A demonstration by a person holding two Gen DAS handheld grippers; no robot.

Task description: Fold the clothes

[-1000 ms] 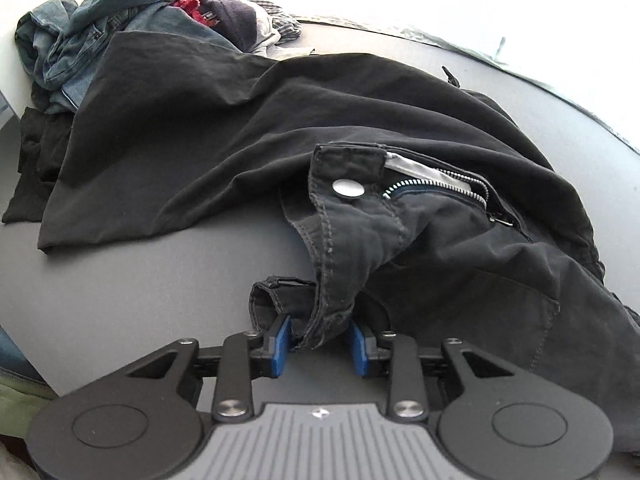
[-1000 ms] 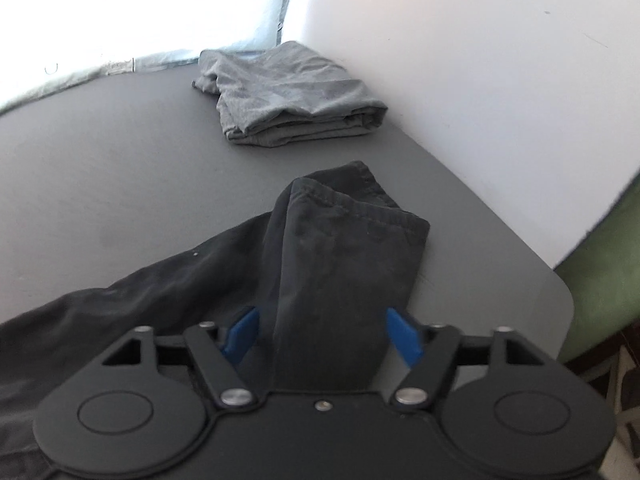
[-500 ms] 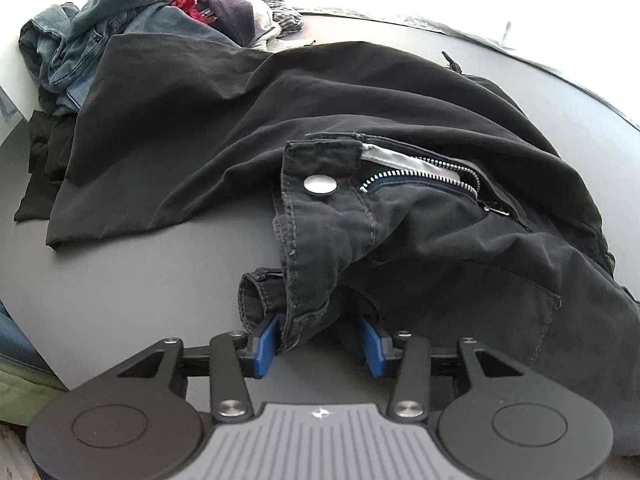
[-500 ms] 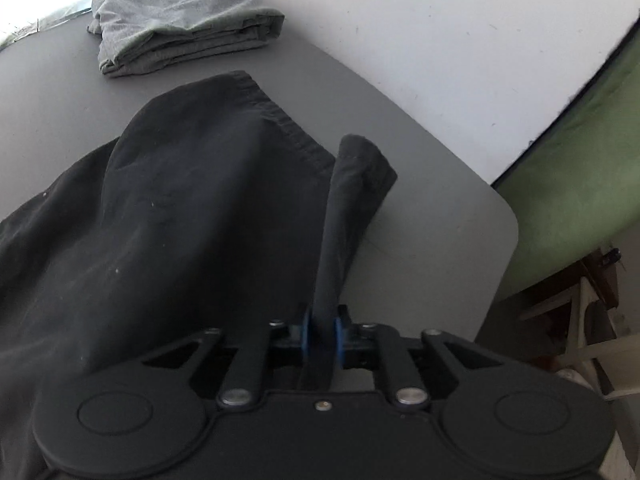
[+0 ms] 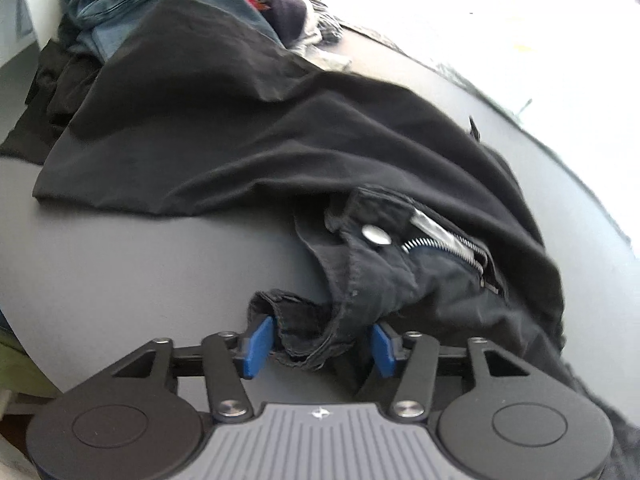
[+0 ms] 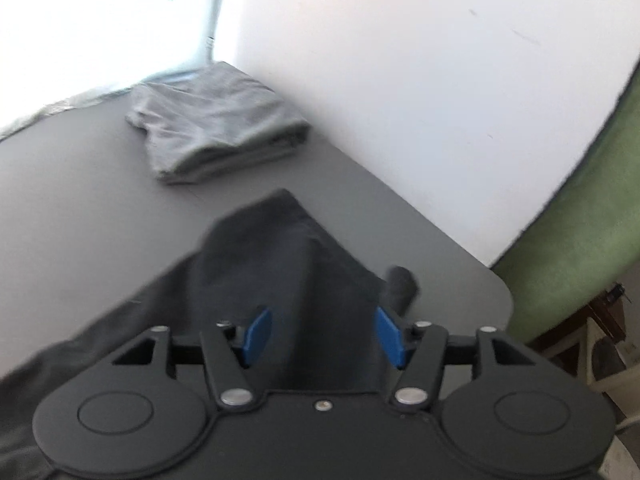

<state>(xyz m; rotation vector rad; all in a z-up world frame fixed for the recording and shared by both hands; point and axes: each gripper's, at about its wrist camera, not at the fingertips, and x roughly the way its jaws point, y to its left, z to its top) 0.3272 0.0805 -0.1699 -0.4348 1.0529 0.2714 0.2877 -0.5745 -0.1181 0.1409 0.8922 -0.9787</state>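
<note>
Black trousers (image 5: 280,152) lie spread over the grey table (image 5: 120,260), fly unzipped, with the metal button (image 5: 376,235) facing up. My left gripper (image 5: 320,344) sits at the near end of the waistband. Its jaws are opening, and a loose fold of waistband lies between the blue pads (image 5: 258,340) without being pressed. In the right wrist view, the trouser leg end (image 6: 304,264) lies near the table's right corner. My right gripper (image 6: 324,336) is above it with jaws opening. The cloth runs between the pads but is not pinched.
A heap of unfolded clothes (image 5: 160,8), jeans among them, sits at the table's far left. A folded grey garment (image 6: 216,128) rests in the far corner against the white wall (image 6: 400,80). The table's rounded corner (image 6: 496,280) is close on the right, with green upholstery (image 6: 580,208) beyond.
My right gripper, pinched on the trouser leg hem half a second ago, has let it go and risen. My left gripper's jaws have widened around the waistband and it has shifted.
</note>
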